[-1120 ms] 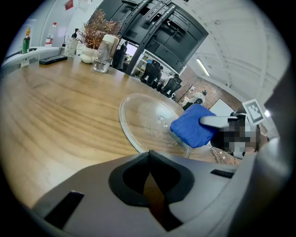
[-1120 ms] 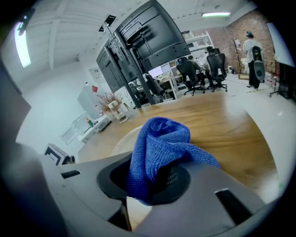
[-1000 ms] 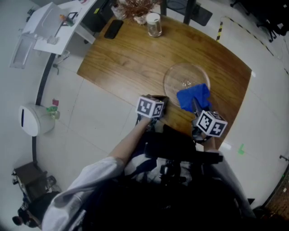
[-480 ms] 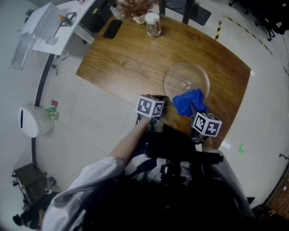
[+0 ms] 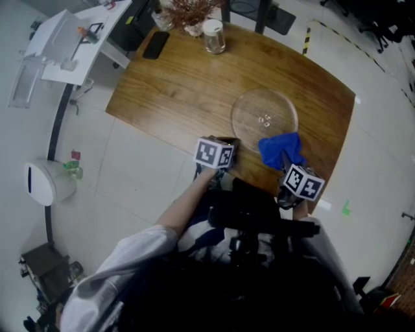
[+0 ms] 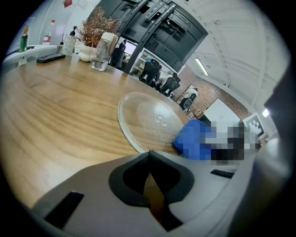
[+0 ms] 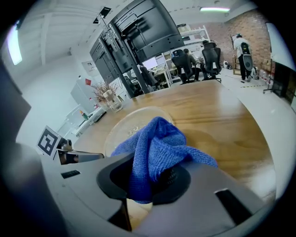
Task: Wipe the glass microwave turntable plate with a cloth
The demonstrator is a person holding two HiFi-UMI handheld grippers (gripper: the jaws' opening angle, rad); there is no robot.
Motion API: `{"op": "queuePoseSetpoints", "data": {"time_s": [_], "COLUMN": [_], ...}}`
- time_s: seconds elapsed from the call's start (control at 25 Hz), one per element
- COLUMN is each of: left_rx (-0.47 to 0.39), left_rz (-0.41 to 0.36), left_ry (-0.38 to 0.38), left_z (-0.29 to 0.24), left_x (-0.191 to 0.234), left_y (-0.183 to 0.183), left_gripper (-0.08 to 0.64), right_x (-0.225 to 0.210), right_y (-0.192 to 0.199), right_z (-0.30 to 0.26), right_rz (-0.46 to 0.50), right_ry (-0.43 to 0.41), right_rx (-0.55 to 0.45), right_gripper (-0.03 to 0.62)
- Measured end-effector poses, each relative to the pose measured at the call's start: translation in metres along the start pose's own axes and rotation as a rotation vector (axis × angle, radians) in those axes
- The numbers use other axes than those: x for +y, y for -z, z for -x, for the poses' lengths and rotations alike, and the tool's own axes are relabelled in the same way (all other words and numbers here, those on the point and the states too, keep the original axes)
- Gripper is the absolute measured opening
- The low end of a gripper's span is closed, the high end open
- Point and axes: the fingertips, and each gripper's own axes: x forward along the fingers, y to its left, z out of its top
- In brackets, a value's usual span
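Observation:
The clear glass turntable plate [image 5: 264, 117] lies flat on the wooden table [image 5: 181, 84], right of its middle. My right gripper [image 5: 286, 167] is shut on a blue cloth [image 5: 280, 149], which sits at the plate's near right rim, just off the glass. From the right gripper view the cloth [image 7: 155, 148] bunches up out of the jaws, with the plate [image 7: 129, 127] behind it. My left gripper [image 5: 227, 150] is shut with nothing in it, at the table's near edge just left of the plate [image 6: 150, 121].
A glass jar [image 5: 213, 35], a dried plant in a vase [image 5: 192, 16] and a black phone [image 5: 155, 45] stand at the table's far edge. A white side table [image 5: 71, 45] is at the upper left. The table edge runs close to both grippers.
My right gripper has drawn the blue cloth back off the plate toward the near right rim. The left gripper has stayed where it was.

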Motion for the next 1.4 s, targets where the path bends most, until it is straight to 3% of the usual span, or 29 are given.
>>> {"op": "queuePoseSetpoints", "data": {"time_s": [0.2, 0.44, 0.56, 0.72, 0.88, 1.12, 1.2, 1.4], "left_rx": [-0.003, 0.011, 0.035, 0.03, -0.031, -0.065, -0.054, -0.028], "left_rz": [-0.036, -0.17, -0.226, -0.246, -0.246, -0.334, -0.328, -0.209], "left_ry": [-0.017, -0.029, -0.005, 0.06, 0.108, 0.149, 0.171, 0.213], "left_z": [0.0, -0.005, -0.007, -0.003, 0.009, 0.033, 0.042, 0.061], "left_x": [-0.002, -0.009, -0.012, -0.018, -0.018, -0.01, -0.006, 0.005], "left_y": [0.0, 0.009, 0.013, 0.011, 0.011, 0.035, 0.044, 0.061], "left_gripper": [-0.005, -0.005, -0.005, -0.005, -0.005, -0.005, -0.005, -0.006], "right_x": [0.014, 0.015, 0.014, 0.016, 0.028, 0.056, 0.067, 0.086], "right_y": [-0.003, 0.006, 0.013, 0.032, 0.058, 0.109, 0.125, 0.162], "right_z": [0.008, 0.025, 0.037, 0.054, 0.065, 0.08, 0.088, 0.109], "right_rz": [0.005, -0.034, -0.061, -0.11, -0.15, -0.252, -0.281, -0.327], "right_ry": [0.002, 0.037, 0.072, 0.111, 0.144, 0.181, 0.197, 0.245], "right_rx": [-0.027, -0.062, -0.083, -0.115, -0.143, -0.203, -0.219, -0.212], "right_gripper": [0.083, 0.083, 0.083, 0.083, 0.083, 0.083, 0.083, 0.083]}}
